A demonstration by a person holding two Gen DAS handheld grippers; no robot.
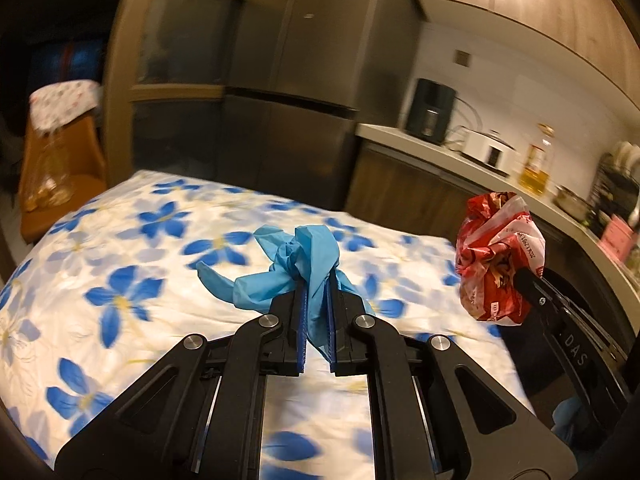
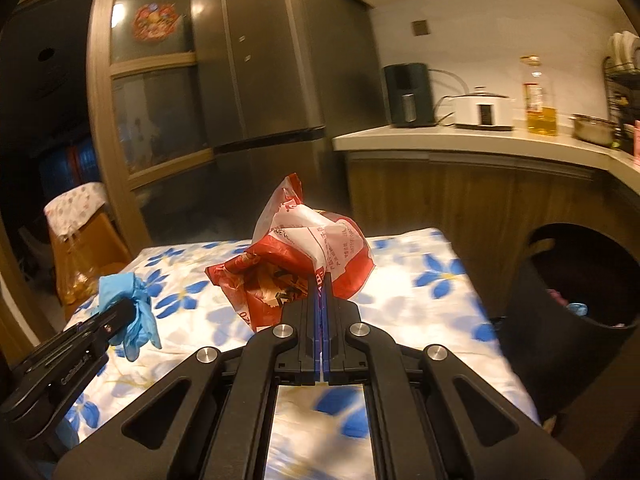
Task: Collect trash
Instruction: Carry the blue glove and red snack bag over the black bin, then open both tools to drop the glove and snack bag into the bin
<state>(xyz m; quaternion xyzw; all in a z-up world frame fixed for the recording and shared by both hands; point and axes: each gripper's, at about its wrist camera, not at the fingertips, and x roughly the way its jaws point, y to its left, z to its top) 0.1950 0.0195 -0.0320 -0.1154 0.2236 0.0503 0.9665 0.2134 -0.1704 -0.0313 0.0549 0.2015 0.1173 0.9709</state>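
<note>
So both tongs are loaded up right now. The left gripper (image 1: 317, 280) is clamped down on a crumpled blue glove (image 1: 296, 268), pinched between the blue pads with most of it bunching out past the tips, hanging above the flowered tablecloth (image 1: 120, 272). The right gripper (image 2: 322, 280) has its jaws squeezed nearly flat on a crumpled red and white wrapper (image 2: 304, 256), which sticks up and forward from the tips, also held off the table. A black bin (image 2: 576, 300) sits just past the table's right edge, some stuff already inside.
</note>
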